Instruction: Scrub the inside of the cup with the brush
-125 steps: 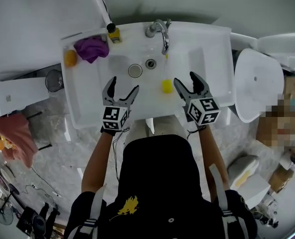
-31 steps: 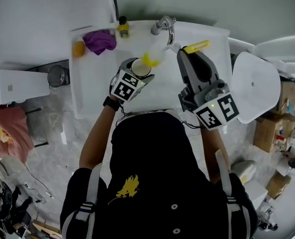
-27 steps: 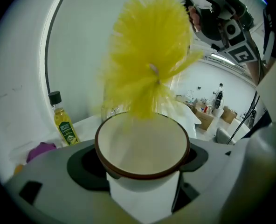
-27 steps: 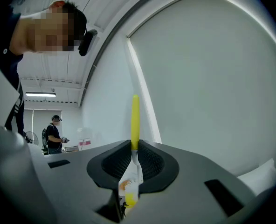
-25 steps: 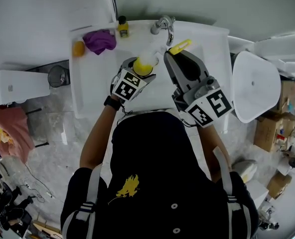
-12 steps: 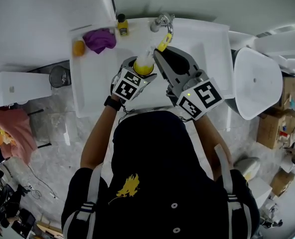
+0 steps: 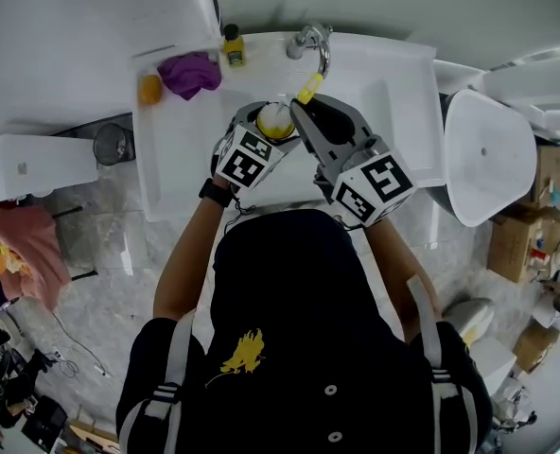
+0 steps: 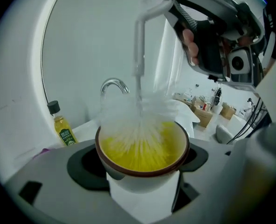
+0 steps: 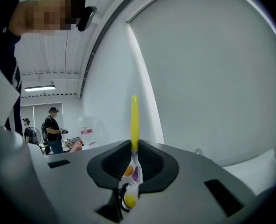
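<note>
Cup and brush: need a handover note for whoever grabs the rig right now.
Left gripper shut on the cup, held mouth-up over the sink.
Right gripper shut on the brush by its handle, above the cup; bristles reach down into its yellow inside.
Done: both things in hand, brush inserted.
To do: scrub walls and bottom, then lift the brush out. How clean the cup is, can't tell.

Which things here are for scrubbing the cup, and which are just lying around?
For the job: the cup; the brush, its bristles inside the cup.
Just lying about: the purple cloth; the yellow bottle; the orange thing.
</note>
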{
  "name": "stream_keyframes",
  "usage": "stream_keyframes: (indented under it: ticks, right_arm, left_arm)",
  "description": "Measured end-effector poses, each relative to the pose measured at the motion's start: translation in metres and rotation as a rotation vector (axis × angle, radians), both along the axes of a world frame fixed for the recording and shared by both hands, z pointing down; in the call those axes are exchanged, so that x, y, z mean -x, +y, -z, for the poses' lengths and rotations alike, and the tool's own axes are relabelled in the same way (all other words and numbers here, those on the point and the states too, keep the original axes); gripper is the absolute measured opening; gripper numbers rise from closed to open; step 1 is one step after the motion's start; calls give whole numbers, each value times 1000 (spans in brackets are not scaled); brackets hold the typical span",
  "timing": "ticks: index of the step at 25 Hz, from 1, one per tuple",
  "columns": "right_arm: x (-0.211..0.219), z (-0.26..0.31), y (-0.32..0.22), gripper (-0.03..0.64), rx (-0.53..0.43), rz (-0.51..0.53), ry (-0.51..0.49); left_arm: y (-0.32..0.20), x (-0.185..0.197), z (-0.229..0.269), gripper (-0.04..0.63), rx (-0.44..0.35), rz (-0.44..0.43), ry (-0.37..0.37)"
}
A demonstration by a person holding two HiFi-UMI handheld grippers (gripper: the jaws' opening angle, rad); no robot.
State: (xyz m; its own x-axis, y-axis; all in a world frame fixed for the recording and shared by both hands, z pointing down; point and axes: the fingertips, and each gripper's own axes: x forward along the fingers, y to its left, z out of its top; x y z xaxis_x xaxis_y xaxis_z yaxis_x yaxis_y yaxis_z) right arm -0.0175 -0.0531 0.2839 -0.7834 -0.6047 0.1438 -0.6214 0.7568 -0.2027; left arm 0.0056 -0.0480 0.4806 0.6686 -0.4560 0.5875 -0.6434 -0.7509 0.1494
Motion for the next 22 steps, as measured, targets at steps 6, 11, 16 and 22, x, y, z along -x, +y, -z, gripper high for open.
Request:
stream_keyframes:
  ticks: [6,11,16,22]
  right_arm:
    - [2,51,-5,69,-89,12,-42]
    - [-1,49,-7,69,-83,4,-37]
    - [-1,0,-7,69,13,-12,-4]
    - [-5,0,-7,69,14,-20,-14]
  left_arm:
    - [-1,4,-3,423,17,17,20]
    - [-5,6,-2,423,0,10,3]
    - [-6,1,4,423,4,11,23]
    - [-1,0,-7,423,18,22,27]
